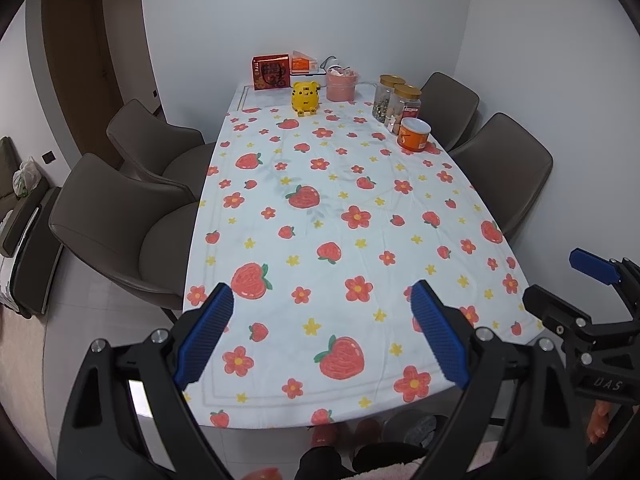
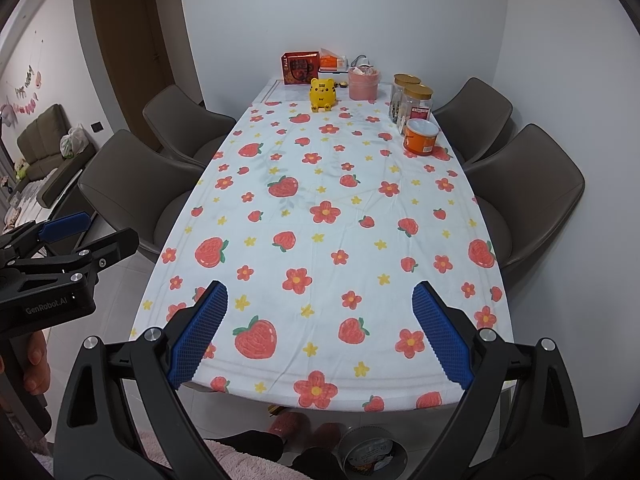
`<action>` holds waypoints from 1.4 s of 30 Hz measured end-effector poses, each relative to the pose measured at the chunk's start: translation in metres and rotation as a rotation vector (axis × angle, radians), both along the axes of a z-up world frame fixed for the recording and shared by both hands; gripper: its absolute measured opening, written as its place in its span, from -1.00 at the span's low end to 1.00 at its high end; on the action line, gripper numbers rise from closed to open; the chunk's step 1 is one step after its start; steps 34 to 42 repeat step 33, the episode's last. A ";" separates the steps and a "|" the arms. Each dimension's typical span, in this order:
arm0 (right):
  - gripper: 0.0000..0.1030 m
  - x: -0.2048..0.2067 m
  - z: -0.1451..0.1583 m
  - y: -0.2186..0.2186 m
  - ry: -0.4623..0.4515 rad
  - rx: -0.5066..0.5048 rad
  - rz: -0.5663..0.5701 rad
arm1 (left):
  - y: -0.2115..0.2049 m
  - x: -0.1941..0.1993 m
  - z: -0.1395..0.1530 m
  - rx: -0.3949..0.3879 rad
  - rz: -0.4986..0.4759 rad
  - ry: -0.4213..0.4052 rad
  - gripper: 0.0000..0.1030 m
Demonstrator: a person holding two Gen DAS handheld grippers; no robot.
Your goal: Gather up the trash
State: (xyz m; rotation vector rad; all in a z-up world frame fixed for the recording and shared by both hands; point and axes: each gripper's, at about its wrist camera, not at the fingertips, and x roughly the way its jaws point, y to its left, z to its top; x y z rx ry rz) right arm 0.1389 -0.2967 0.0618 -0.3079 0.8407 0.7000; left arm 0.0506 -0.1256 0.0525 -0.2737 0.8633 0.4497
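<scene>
A round bin [image 2: 370, 454] stands on the floor under the near edge of the surface [image 2: 320, 208], its open top showing crumpled wrappers inside. In the left view only part of the bin [image 1: 416, 428] shows.

You read "GenRobot.AI", white print, on black body of left gripper [image 2: 68, 236], seen in right wrist view well left of table [image 2: 472, 394]. In left wrist view, "DAS" on black body of right gripper [image 1: 560, 280], just off table's near right corner. Red box [image 1: 271, 73] at table's far end carries large dark characters, too blurred for you to read. Jar [image 1: 407, 109] on table's far right side has red label, print too small. Orange can [image 1: 414, 134] beside jar: print unreadable.
</scene>
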 end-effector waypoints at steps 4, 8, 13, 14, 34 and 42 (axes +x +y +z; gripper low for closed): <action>0.76 0.000 0.000 0.000 -0.004 -0.001 0.002 | 0.000 -0.001 0.002 0.032 0.007 0.016 0.75; 0.76 -0.001 0.004 0.000 -0.017 -0.005 0.002 | 0.003 0.006 0.009 0.021 -0.007 0.016 0.75; 0.76 -0.002 0.004 0.001 -0.028 -0.011 -0.001 | 0.003 0.011 0.009 -0.002 -0.022 0.012 0.75; 0.76 -0.002 0.006 0.002 -0.032 -0.012 -0.001 | 0.001 0.012 0.007 0.001 -0.023 0.015 0.75; 0.76 0.001 0.012 0.001 -0.037 -0.008 -0.005 | -0.001 0.011 0.005 0.013 0.002 -0.038 0.75; 0.76 0.001 0.012 0.001 -0.037 -0.008 -0.005 | -0.001 0.011 0.005 0.013 0.002 -0.038 0.75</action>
